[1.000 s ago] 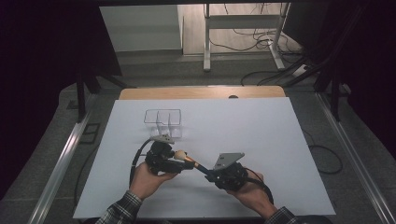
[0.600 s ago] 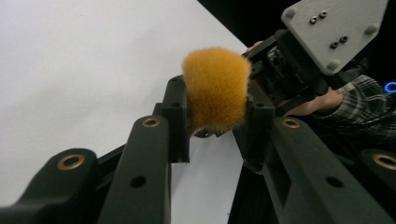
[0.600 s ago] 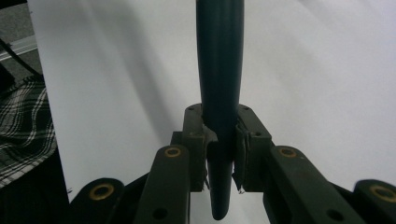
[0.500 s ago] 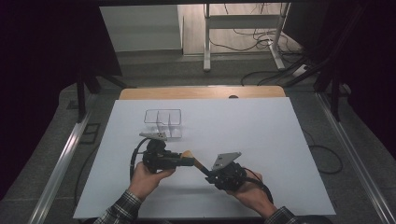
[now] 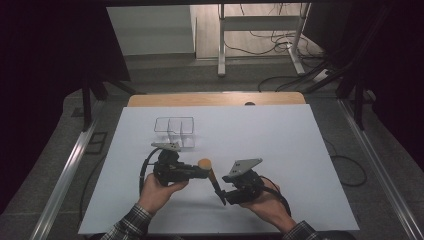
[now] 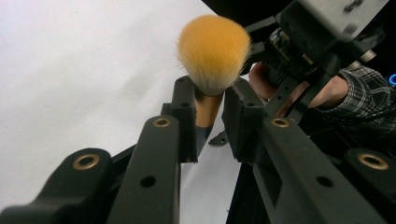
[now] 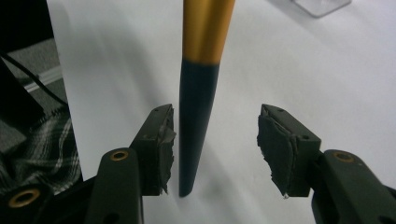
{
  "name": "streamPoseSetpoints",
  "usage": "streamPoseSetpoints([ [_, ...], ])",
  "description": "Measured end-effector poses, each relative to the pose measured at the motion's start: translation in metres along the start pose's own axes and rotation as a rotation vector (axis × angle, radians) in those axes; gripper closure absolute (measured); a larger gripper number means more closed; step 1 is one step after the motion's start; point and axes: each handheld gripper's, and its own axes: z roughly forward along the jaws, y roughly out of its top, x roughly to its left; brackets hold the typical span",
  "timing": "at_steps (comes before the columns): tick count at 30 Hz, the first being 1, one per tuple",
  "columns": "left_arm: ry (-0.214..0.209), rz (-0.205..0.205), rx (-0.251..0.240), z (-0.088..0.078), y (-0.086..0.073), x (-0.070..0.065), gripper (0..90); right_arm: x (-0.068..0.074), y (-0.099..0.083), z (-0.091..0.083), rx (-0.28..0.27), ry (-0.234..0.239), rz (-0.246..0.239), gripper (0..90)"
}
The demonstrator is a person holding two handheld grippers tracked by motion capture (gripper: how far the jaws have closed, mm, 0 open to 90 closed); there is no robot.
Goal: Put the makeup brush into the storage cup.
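A makeup brush (image 5: 209,174) with an orange bristle head (image 6: 212,51), a gold ferrule and a dark handle (image 7: 196,121) hangs between my two grippers above the white table. My left gripper (image 6: 208,116) has just been closing and is shut on the gold ferrule just under the bristles. My right gripper (image 7: 215,140) has just been opening. The handle's tip stands between its jaws, close to the left pad (image 7: 161,140), with a wide gap to the right pad. From above, the left gripper (image 5: 199,172) comes from the left and the right gripper (image 5: 222,194) sits at the handle's lower end.
A clear plastic organizer with compartments (image 5: 175,131) stands on the white sheet (image 5: 280,150) just behind the left hand. The right gripper's body (image 6: 308,51) and a plaid sleeve (image 6: 369,98) are close behind the brush. A wooden table edge (image 5: 215,99) runs along the back.
Both hands stay where they were, with the brush bridging the two grippers. The left gripper has drawn in slightly toward the brush head.
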Motion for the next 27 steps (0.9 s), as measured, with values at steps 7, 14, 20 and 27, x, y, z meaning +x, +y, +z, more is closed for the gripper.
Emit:
streamPoseSetpoints([
  [7, 0.003, 0.005, 0.007, 0.004, 0.0, -0.001, 75.5, 0.002, 0.003, 0.001, -0.042, 0.052, 0.033, 74.1],
  [14, 0.024, 0.039, -0.036, 0.003, 0.001, -0.003, 60.2, 0.0, 0.004, -0.004, -0.081, 0.063, 0.072, 74.8],
  [20, 0.056, 0.037, -0.027, 0.009, -0.002, -0.002, 35.1, 0.0, 0.003, -0.004, -0.088, 0.052, 0.079, 74.8],
  [27, 0.031, 0.037, -0.045, 0.019, -0.004, -0.001, 32.7, 0.0, 0.003, -0.006, -0.113, 0.058, 0.091, 74.8],
])
